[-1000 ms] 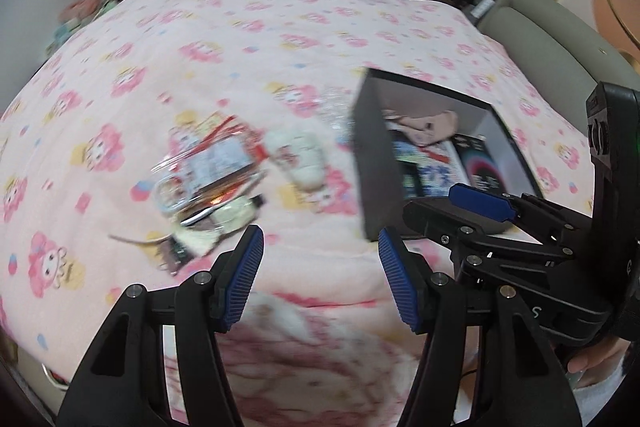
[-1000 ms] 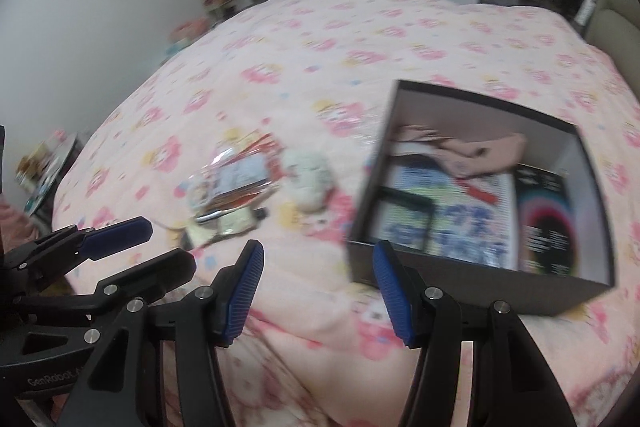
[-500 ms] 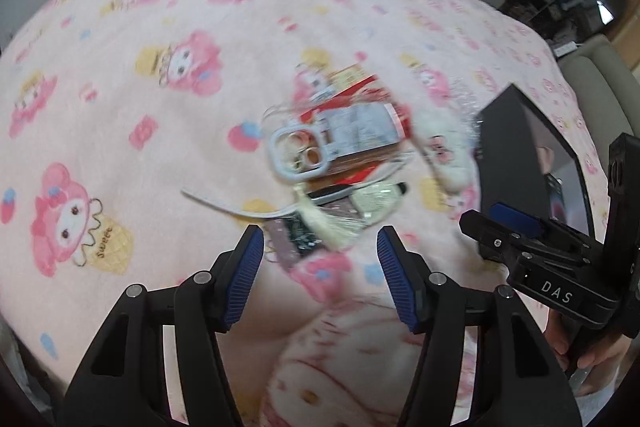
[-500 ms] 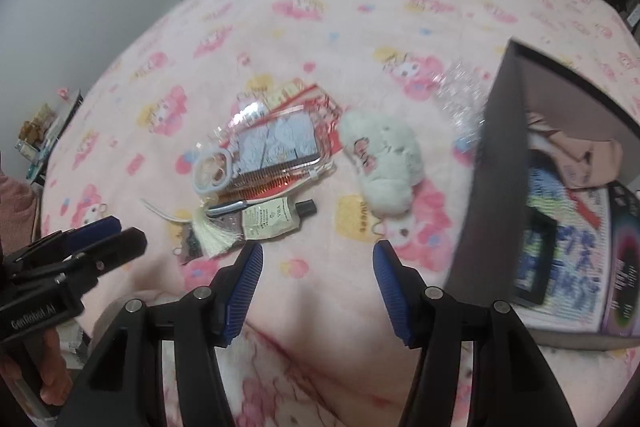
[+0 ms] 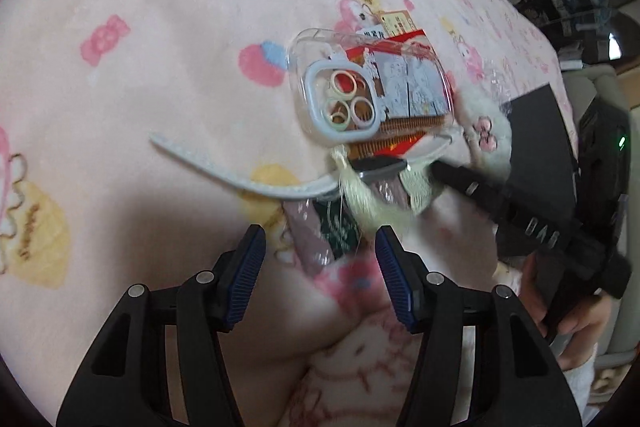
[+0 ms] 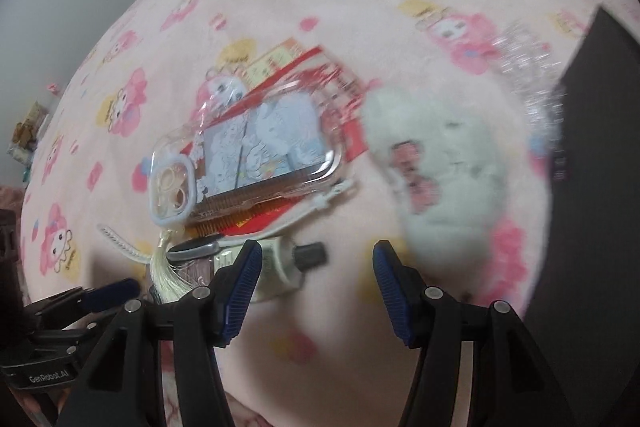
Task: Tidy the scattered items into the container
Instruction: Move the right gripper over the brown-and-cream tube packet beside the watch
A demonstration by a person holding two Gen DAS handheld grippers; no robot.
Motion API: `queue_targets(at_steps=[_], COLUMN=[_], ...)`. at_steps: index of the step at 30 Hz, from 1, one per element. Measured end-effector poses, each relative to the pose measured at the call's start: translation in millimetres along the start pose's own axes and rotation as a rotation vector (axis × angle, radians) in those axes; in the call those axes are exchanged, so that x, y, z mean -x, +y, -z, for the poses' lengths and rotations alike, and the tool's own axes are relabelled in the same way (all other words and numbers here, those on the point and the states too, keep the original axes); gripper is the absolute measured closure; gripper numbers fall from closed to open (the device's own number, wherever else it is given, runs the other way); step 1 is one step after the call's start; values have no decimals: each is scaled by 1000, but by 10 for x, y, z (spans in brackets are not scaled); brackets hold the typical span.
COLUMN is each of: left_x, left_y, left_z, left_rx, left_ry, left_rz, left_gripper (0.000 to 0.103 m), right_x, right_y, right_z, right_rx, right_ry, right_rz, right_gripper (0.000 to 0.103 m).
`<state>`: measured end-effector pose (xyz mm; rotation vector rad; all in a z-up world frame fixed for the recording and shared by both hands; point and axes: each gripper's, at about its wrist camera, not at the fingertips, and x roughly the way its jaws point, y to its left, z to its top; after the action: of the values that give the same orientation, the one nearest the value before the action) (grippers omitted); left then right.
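A pile of small items lies on the pink blanket: a clear phone case (image 5: 372, 95) (image 6: 248, 155) over red packets and a comb, a white strap (image 5: 240, 175), a cream tassel (image 5: 368, 203), a small tube (image 6: 280, 263) and a dark sachet (image 5: 332, 227). A white plush toy (image 6: 444, 179) lies right of the pile. The black box (image 6: 600, 147) (image 5: 540, 147) stands at the right. My left gripper (image 5: 320, 267) is open just before the sachet. My right gripper (image 6: 316, 275) is open, close above the blanket beside the tube; it also shows in the left wrist view (image 5: 472, 187).
The pink cartoon-print blanket (image 5: 140, 67) covers the whole bed. A crinkled clear wrapper (image 6: 528, 67) lies by the box's far corner. A grey sofa (image 5: 592, 87) and shelves stand beyond the bed at the right. The bed edge falls away on the left (image 6: 36, 131).
Both grippers have dropped and moved in toward the pile, which now looks much larger. The box has slid to the right edge of both views. Both grippers stay open.
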<state>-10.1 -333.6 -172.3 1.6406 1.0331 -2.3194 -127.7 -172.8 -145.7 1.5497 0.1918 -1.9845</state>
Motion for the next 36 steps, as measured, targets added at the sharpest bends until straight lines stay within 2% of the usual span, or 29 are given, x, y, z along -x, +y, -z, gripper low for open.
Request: queue_targets(at_steps=[3, 6, 10, 13, 17, 21, 23, 25, 27, 31, 33, 34, 36], left_x=[-32, 55, 230, 196, -8, -70, -99, -117, -45, 146, 240, 293, 355], left_y=[11, -46, -71, -53, 9, 26, 2, -37, -74, -146, -238, -294, -441], left_z=[-45, -15, 60, 77, 35, -74, -98, -81, -44, 25, 64, 88, 129], left_rx=[16, -10, -33, -42, -32, -24, -26, -22, -24, -23, -39, -46, -75], left_ry=[10, 1, -10, 17, 46, 39, 60, 86, 75, 48, 33, 32, 23], left_rz=[47, 64, 103, 105, 37, 54, 70, 106, 108, 140, 150, 182, 201], left_gripper=[52, 51, 51, 48, 48, 47, 47, 44, 44, 44, 45, 45, 45], right_x=[-77, 43, 294, 372, 300, 212, 163, 93, 97, 323, 465, 550, 742], right_y=[55, 77, 70, 85, 9, -39, -39, -50, -20, 3, -23, -25, -6], right_z=[37, 78, 208, 369, 378, 271, 228, 219, 248, 342, 374, 395, 440], right_rx=[21, 35, 56, 74, 56, 33, 35, 29, 23, 27, 7, 4, 4], right_ry=[32, 5, 1, 44, 58, 51, 49, 69, 87, 34, 11, -3, -30], right_rz=[-76, -72, -96, -94, -97, -118, -112, -113, -145, -150, -176, -193, -249], right_gripper=[55, 60, 60, 60, 60, 60, 60, 60, 60, 62, 64, 70, 71])
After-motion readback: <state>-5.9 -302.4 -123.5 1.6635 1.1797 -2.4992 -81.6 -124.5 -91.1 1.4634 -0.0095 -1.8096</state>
